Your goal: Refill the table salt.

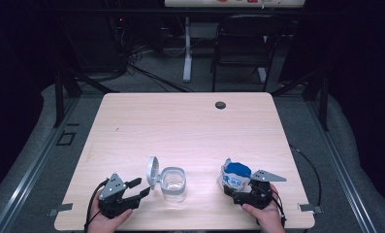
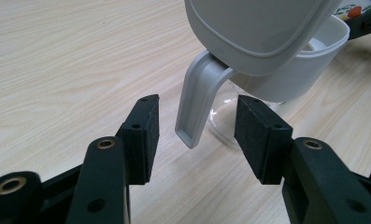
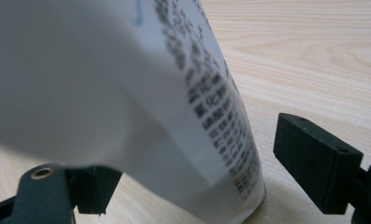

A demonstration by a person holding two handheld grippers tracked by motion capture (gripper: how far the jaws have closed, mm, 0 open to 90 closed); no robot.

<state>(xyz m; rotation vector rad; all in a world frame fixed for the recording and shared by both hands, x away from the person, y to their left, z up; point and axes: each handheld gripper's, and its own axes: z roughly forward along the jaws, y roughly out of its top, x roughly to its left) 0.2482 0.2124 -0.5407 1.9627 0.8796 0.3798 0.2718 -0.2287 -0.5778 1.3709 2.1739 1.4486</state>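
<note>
A clear container (image 1: 173,185) with a white rim stands near the table's front, its white lid (image 1: 152,172) flipped up on the left side. In the left gripper view the lid (image 2: 262,28) looms above and a white handle (image 2: 197,100) hangs down between my left gripper's (image 2: 198,121) jaws, touching neither pad. That left gripper (image 1: 140,188) is open, just left of the container. A white and blue printed bag (image 1: 235,176) stands upright to the right. My right gripper (image 1: 233,191) is at its base. The bag (image 3: 174,107) sits between the jaws of the right gripper (image 3: 204,172), whose right pad (image 3: 314,156) stands apart from it.
The light wooden table (image 1: 180,126) has a dark cable hole (image 1: 220,105) near its far edge. A black chair (image 1: 243,43) and a white desk leg (image 1: 186,53) stand beyond it on the grey floor. My hands rest at the front edge.
</note>
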